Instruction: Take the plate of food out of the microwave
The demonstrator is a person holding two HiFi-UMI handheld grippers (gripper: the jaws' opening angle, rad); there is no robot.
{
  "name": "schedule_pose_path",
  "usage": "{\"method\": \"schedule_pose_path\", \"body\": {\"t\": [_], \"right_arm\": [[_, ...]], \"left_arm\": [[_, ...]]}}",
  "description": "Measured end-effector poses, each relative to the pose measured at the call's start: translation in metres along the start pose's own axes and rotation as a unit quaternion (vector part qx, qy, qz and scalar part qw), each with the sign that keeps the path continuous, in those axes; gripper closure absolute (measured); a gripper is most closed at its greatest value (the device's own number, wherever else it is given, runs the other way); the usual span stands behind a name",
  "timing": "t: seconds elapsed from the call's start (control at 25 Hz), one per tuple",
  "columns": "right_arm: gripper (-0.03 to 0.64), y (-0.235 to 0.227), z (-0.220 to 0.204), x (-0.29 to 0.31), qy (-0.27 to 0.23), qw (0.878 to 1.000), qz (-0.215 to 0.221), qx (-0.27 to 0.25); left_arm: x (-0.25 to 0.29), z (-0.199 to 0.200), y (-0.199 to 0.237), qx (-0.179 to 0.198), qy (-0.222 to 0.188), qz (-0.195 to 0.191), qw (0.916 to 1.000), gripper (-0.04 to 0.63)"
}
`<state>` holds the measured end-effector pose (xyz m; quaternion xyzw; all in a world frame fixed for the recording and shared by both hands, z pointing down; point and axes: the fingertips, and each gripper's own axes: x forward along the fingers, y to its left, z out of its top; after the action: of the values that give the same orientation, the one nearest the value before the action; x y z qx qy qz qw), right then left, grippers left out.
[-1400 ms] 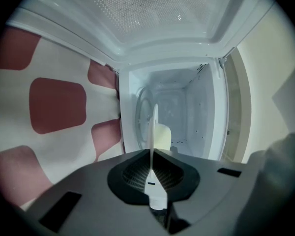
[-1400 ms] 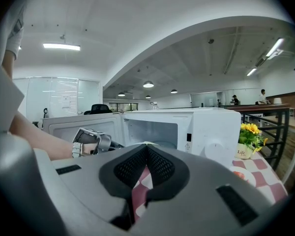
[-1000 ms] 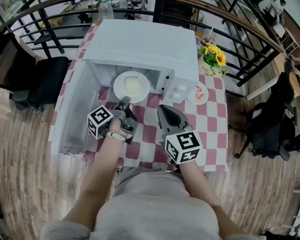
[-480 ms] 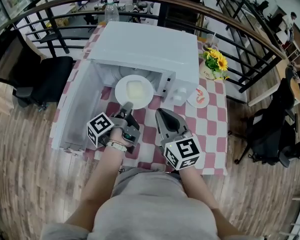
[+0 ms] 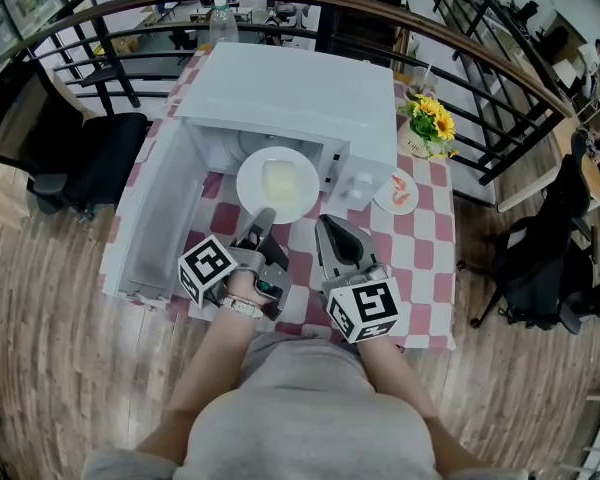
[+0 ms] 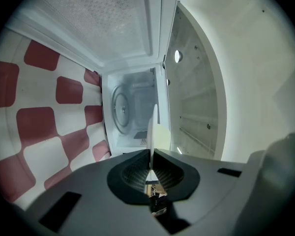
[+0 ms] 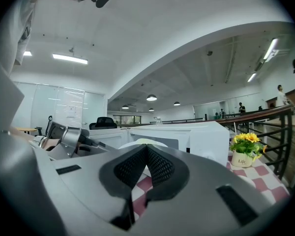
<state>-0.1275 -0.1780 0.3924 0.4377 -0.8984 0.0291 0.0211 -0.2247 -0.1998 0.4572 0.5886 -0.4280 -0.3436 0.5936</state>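
Note:
A white plate of pale food (image 5: 277, 183) hangs level in front of the open white microwave (image 5: 290, 98), over the red-checked table (image 5: 425, 258). My left gripper (image 5: 263, 216) is shut on the plate's near rim. In the left gripper view the plate (image 6: 153, 129) shows edge-on, pinched between the jaws of the left gripper (image 6: 151, 162), with the empty cavity and its glass turntable (image 6: 121, 108) behind. My right gripper (image 5: 329, 230) hovers just right of the plate, shut and empty. The right gripper (image 7: 146, 150) view shows the plate's rim (image 7: 143, 142) past its closed jaws.
The microwave door (image 5: 155, 218) hangs wide open to the left. A small dish with pink food (image 5: 396, 190) and a pot of yellow flowers (image 5: 427, 118) stand right of the microwave. A bottle (image 5: 220, 18) is behind it. A curved railing and a black chair (image 5: 75, 143) surround the table.
My left gripper has drawn back toward me with the plate, which has come further out of the microwave opening. The right gripper has stayed about where it was.

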Motion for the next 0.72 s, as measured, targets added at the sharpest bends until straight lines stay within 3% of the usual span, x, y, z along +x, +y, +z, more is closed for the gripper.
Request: {"method": "schedule_pose_path", "body": {"t": [0.32, 0.72], "right_arm": [[0.594, -0.002, -0.004, -0.002, 0.006, 1.000, -0.006, -0.003], [0.594, 0.001, -0.007, -0.014, 0.012, 0.999, 0.034, -0.027]], "left_arm": [[0.003, -0.015, -0.012, 0.016, 0.004, -0.017, 0.9997, 0.578], [0.002, -0.031, -0.016, 0.019, -0.023, -0.022, 0.9993, 0.578]]}}
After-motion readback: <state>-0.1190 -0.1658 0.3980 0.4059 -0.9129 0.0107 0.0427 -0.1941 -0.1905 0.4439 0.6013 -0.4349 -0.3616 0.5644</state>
